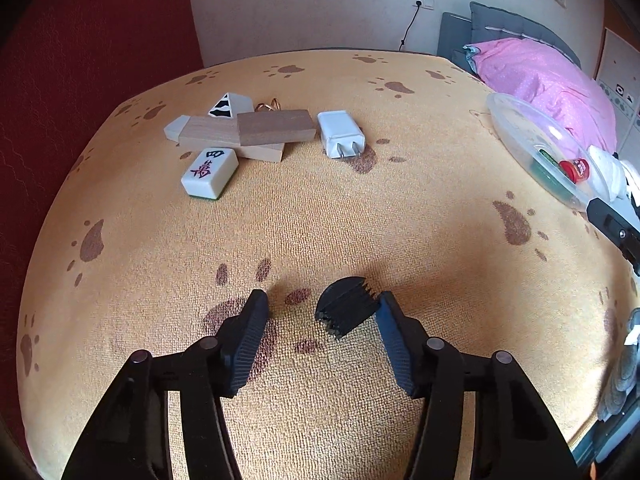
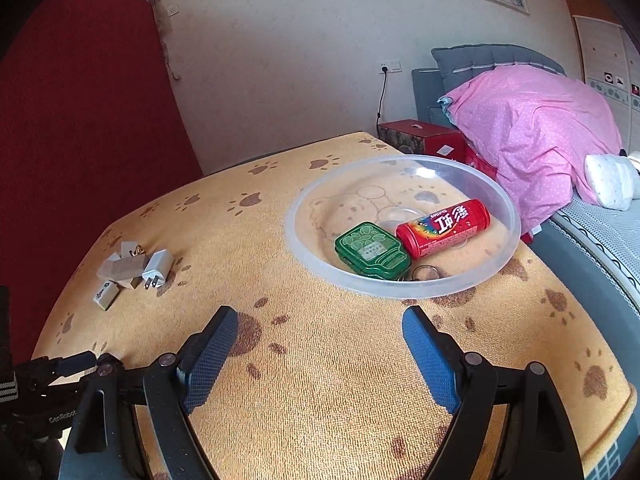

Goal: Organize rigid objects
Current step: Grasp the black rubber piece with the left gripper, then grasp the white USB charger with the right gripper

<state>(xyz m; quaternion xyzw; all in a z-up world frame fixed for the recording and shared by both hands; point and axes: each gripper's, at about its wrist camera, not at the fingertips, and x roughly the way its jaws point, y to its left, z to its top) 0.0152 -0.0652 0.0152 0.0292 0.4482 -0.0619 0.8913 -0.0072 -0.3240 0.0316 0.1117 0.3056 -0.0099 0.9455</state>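
the left gripper (image 1: 322,312) hangs low over an orange paw-print cloth (image 1: 360,216), its claw spread wide; a black ridged plug (image 1: 347,307) sits against the inner face of the finger at lower right of the frame, with a clear gap to the other finger, and whether it rests on the cloth cannot be told. in the upper left of the left wrist view lies a cluster of small items: two wooden blocks (image 1: 256,130) crossed one over the other, a mahjong tile (image 1: 210,174) just below them touching the lower block, a black-and-white striped triangular piece (image 1: 226,107) behind, a bit of bent wire (image 1: 274,102) peeking over the blocks, and a white charger (image 1: 340,134) just right of them with its prongs toward the camera.

the right gripper (image 2: 320,344) also hangs with its claw spread and nothing between the blue pads. ahead of it, right of centre in the right wrist view, stands a clear plastic bowl (image 2: 304,248) holding a green tin (image 2: 370,250) and a red candy tube (image 2: 444,226) side by side, touching, with a metal ring (image 2: 426,272) at the near rim. the same cluster of blocks and charger appears at the left edge of that frame, well apart from the bowl. a pink quilt (image 2: 532,128) lies on a bed at upper right
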